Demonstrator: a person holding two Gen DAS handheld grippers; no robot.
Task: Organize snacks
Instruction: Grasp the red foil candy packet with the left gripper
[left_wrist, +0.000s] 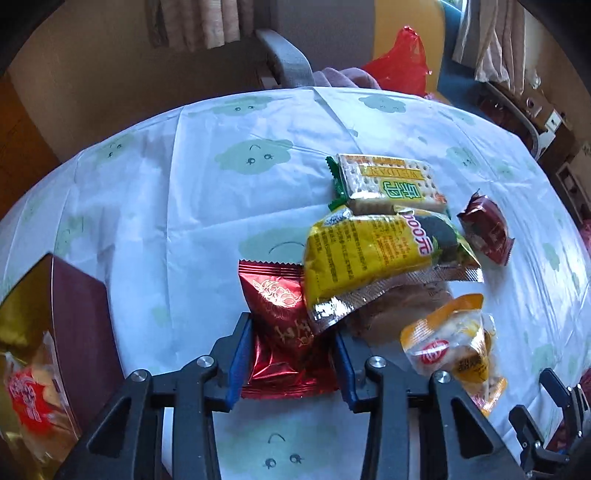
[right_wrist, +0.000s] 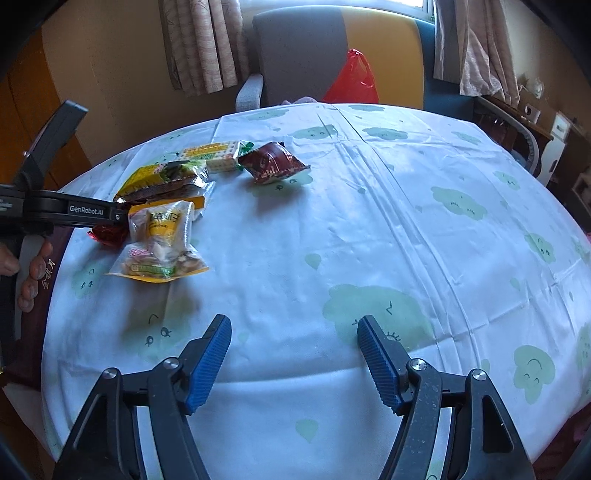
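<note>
Your left tool (left_wrist: 291, 354) is closing narrow around the red foil packet (left_wrist: 284, 325), its blue pads (left_wrist: 238, 358) sitting against both sides, so you are gripping it low on the table (left_wrist: 147, 192), at the near end of the snack pile. Judging from that, you are taking the nearest packet first, probably for the dark red box (left_wrist: 74, 317) standing at the left, where one wrapped snack is already lying. Your right tool (right_wrist: 293, 354) is hanging wide and empty over bare cloth, well apart from the pile, leaving the left side room to work. A yellow packet (left_wrist: 373, 254) is overlapping the red one's far corner and is likely to drag or tip as you are lifting. Beyond it a cracker pack (left_wrist: 388, 181) is lying flat, with a dark brown packet (left_wrist: 484, 229) just beside it and an orange-and-clear packet (left_wrist: 454, 343) near the left tool's right finger. Off the table, a chair and a red plastic bag (left_wrist: 402, 62) are standing clear of the work.
</note>
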